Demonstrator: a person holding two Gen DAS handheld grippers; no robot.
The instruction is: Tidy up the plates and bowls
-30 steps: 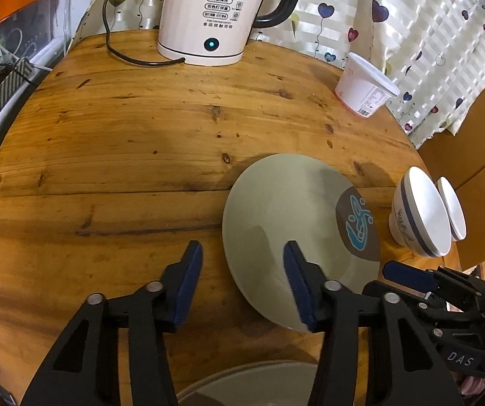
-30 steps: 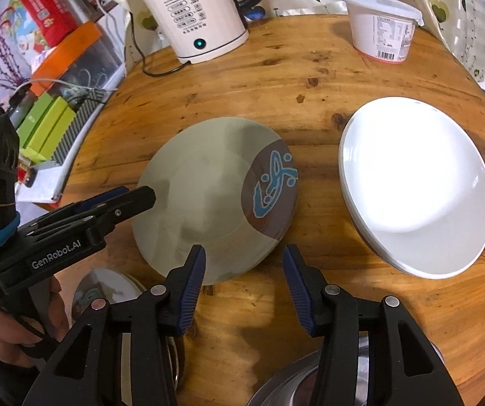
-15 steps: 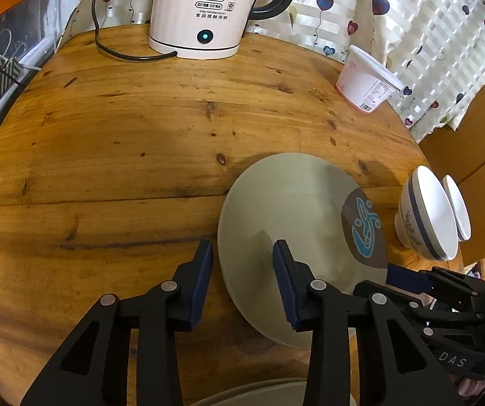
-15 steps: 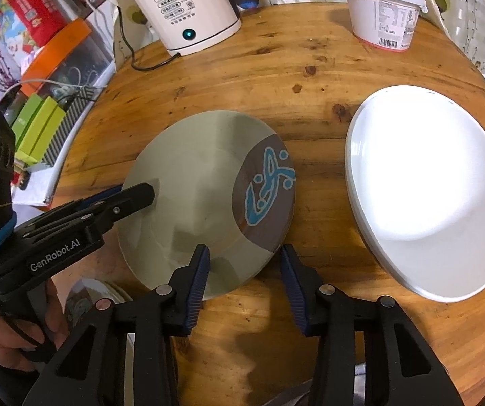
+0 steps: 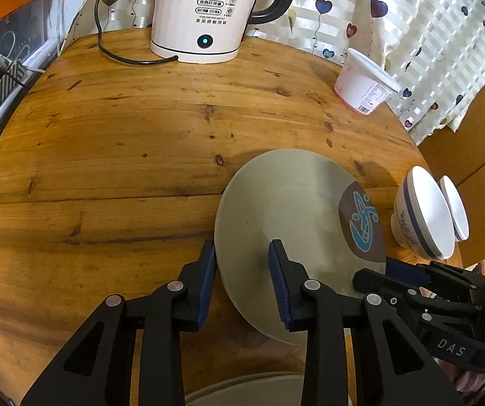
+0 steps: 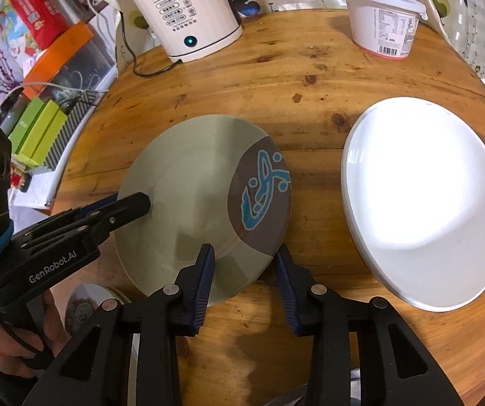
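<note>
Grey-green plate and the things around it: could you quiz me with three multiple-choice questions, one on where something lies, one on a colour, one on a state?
1. Seen from the right wrist, the white plate lies
A. to the right of the grey-green plate
B. stacked on the grey-green plate
C. behind the kettle

2. The squiggle on the grey-green plate is
A. red
B. blue
C. yellow

3. The kettle's front light is
A. dark
B. covered by a cloth
C. lit

Answers:
1 A: bare wood shows between the two plates, with the white one on the right.
2 B: the squiggle is blue on a brown patch.
3 C: the round light glows, and the display above it reads 55.
</note>
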